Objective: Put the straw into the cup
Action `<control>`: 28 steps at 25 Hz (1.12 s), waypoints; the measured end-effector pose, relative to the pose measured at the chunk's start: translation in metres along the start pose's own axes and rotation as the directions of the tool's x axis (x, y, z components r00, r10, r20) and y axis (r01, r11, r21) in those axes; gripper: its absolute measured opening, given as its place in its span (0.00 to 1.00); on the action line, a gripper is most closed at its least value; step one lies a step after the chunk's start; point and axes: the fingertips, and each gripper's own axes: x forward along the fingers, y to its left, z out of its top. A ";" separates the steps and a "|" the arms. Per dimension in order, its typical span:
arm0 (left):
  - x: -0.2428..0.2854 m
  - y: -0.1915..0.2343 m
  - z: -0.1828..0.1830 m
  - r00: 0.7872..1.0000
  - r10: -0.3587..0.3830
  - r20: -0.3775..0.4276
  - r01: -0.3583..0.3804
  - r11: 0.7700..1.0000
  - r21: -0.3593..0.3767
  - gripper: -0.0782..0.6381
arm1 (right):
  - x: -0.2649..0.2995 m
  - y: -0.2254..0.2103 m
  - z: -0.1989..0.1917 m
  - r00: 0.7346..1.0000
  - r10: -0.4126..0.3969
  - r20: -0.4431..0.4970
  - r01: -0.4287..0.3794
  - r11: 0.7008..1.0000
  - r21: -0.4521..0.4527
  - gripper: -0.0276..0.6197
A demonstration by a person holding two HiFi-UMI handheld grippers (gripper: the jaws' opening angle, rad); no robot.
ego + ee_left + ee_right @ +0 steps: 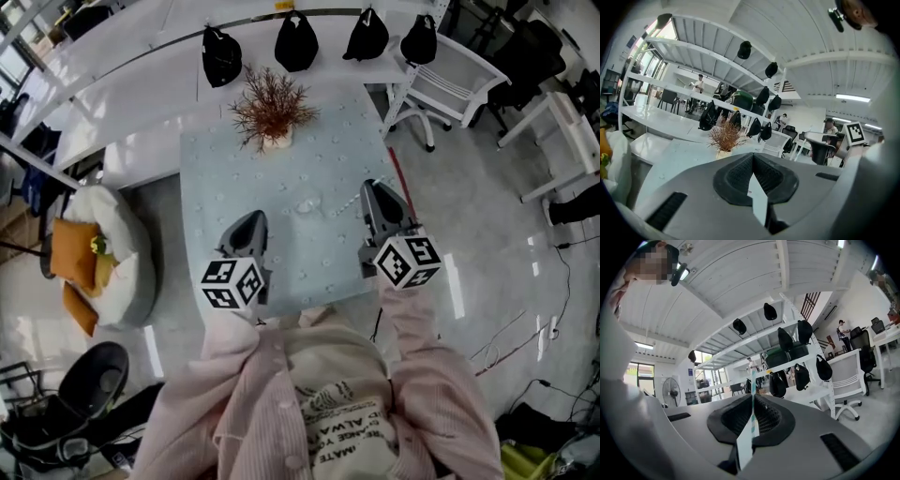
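Pale grey table (234, 178) at centre frame, dried plant in pot (273, 108) at its far edge. White shelving (141, 66) across top, black bags (296, 42) hanging off it. White office chair (450, 80) upper right. Glossy grey floor (487, 244). White beanbag (117, 253) with orange cushions (73, 248) at left. Ceiling strip light (853, 98) lit, pedestal fan (671, 392) near window (636, 376).

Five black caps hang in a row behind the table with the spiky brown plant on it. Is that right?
Not quite. There are four black caps, not five. The head view shows them hanging in a row behind the table with the spiky brown plant on it.
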 end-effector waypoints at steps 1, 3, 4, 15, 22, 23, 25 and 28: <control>0.004 0.002 0.000 1.000 0.006 0.000 -0.006 1.000 -0.008 0.11 | 0.007 -0.002 0.001 1.000 0.010 0.001 -0.010 1.000 0.003 0.06; 0.012 0.005 0.000 1.000 0.016 -0.004 -0.017 1.000 -0.015 0.11 | 0.020 -0.005 0.003 1.000 0.027 0.003 -0.027 1.000 0.013 0.06; 0.015 0.006 0.000 1.000 0.021 -0.009 -0.021 1.000 -0.016 0.11 | 0.027 -0.006 0.003 0.999 0.033 0.003 -0.033 0.999 0.019 0.06; 0.044 0.033 -0.028 0.994 0.046 -0.101 -0.055 0.995 -0.080 0.11 | 0.090 -0.015 -0.033 0.997 0.063 -0.035 -0.059 0.994 0.088 0.06; 0.057 0.045 -0.071 0.983 0.044 -0.176 -0.068 0.989 -0.132 0.11 | 0.107 -0.028 -0.088 0.994 0.051 -0.099 -0.037 0.990 0.134 0.06; 0.061 0.048 -0.075 0.983 0.044 -0.179 -0.069 0.988 -0.136 0.11 | 0.111 -0.030 -0.094 0.993 0.050 -0.102 -0.036 0.990 0.138 0.06; 0.068 0.056 -0.082 0.982 0.044 -0.183 -0.071 0.987 -0.142 0.11 | 0.118 -0.032 -0.107 0.992 0.055 -0.111 -0.039 0.989 0.145 0.06; 0.072 0.061 -0.096 0.978 0.044 -0.204 -0.077 0.984 -0.158 0.11 | 0.123 -0.029 -0.125 0.988 0.072 -0.137 -0.050 0.987 0.155 0.06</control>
